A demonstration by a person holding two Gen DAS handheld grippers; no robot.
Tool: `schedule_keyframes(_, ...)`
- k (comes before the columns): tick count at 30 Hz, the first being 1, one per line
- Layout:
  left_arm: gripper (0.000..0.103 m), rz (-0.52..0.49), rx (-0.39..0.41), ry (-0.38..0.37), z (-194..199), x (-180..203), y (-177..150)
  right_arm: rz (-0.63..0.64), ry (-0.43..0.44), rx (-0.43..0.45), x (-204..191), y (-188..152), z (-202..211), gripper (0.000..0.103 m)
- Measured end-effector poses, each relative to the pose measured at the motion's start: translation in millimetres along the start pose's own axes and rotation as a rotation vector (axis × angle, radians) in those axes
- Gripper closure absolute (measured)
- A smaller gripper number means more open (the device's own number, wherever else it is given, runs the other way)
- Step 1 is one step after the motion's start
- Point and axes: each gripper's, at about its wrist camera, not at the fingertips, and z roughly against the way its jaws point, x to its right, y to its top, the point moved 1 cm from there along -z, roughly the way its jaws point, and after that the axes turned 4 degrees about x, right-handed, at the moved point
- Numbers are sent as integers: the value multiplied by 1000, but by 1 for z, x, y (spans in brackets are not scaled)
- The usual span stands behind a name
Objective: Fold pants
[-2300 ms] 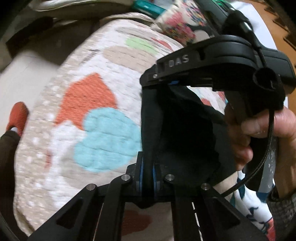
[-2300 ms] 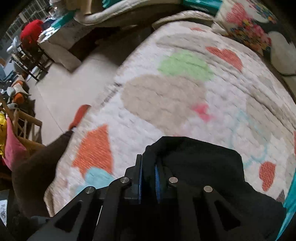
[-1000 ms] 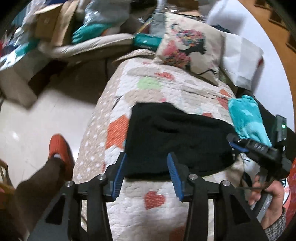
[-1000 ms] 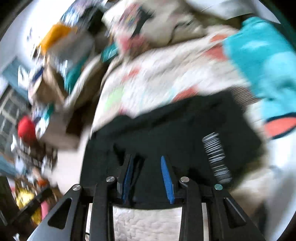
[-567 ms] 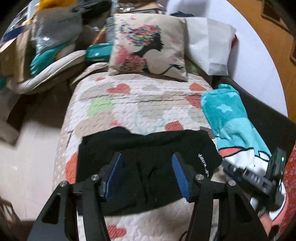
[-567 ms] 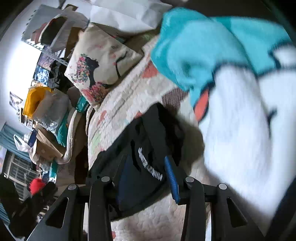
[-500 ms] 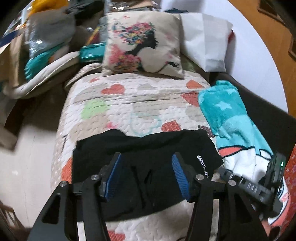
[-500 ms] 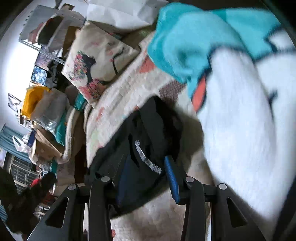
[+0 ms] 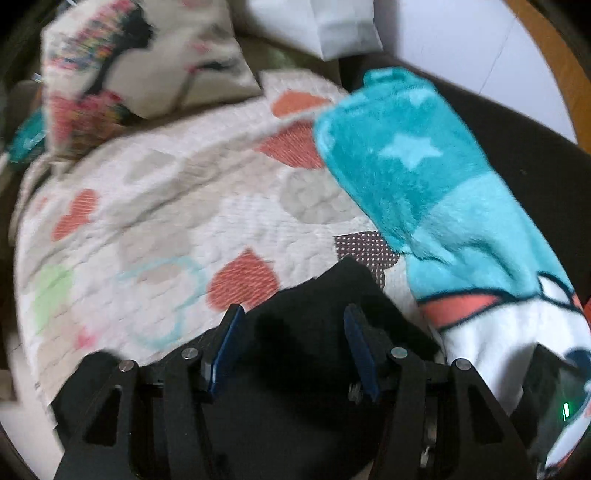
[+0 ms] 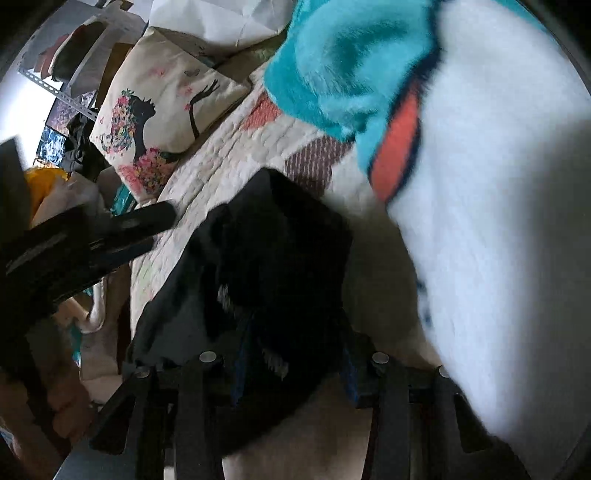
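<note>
The black pants (image 9: 317, 332) lie folded on the heart-patterned quilt (image 9: 177, 206). My left gripper (image 9: 291, 325) is open, its blue pads either side of the pants' right end, close above the cloth. In the right wrist view the pants (image 10: 273, 258) lie bunched below the camera. My right gripper (image 10: 295, 365) is open over their near edge, and its blue pads are partly hidden by cloth. The left gripper's black body (image 10: 85, 243) shows at the left of that view.
A teal and white fleece blanket (image 9: 443, 206) lies right of the pants and fills the right of the right wrist view (image 10: 480, 184). A printed pillow (image 9: 140, 59) and a white bag (image 9: 325, 26) sit at the head of the bed.
Both grippers let go of the pants and opened. The left gripper then moved right and down towards the pants' right end. The right gripper came closer over the pants.
</note>
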Motion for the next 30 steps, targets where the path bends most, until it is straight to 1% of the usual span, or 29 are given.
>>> schedule_keyframes(3,48,6,-49,-46,-34,3,12,27,2,27,-1,5,-7,55)
schedule_keyframes(5,48,-2,-71,-68,-50,6,17,43,3,43,-2,5,-10,54)
schedule_keyframes(6,48,-8,-89,-94,-59,9,20,49,6,49,-2,6,-11,54)
schedule_keyframes(8,48,-21,-121,-116,-69,13,20,59,18,56,-2,8,-13,53)
schedule_keyframes(10,49,-65,-137,-113,-73,20,18,50,41,44,-3,12,-17,53)
schedule_keyframes(11,54,-104,-144,-109,-72,24,16,44,55,28,-3,13,-17,55)
schedule_keyframes(12,65,-131,-140,-105,-67,27,15,42,64,16,-5,14,-18,66)
schedule_keyframes(13,71,-132,-135,-107,-63,26,14,43,74,1,-6,14,-18,72)
schedule_keyframes(15,76,-117,-115,-127,-48,22,14,65,78,-7,-13,14,-15,76)
schedule_keyframes(19,77,-89,-51,-130,-12,13,12,127,133,19,-37,14,1,78)
schedule_keyframes(22,77,-41,12,-139,25,-2,10,199,185,41,-62,11,18,78)
schedule_keyframes(25,77,21,77,-145,63,-28,4,310,225,56,-96,2,34,79)
schedule_keyframes(26,77,37,91,-146,72,-38,0,367,237,59,-112,-5,39,79)
schedule_keyframes(28,77,86,125,-143,95,-60,-12,438,249,57,-129,-15,43,79)
schedule_keyframes(30,77,144,152,-131,112,-86,-30,503,269,34,-148,-27,42,79)
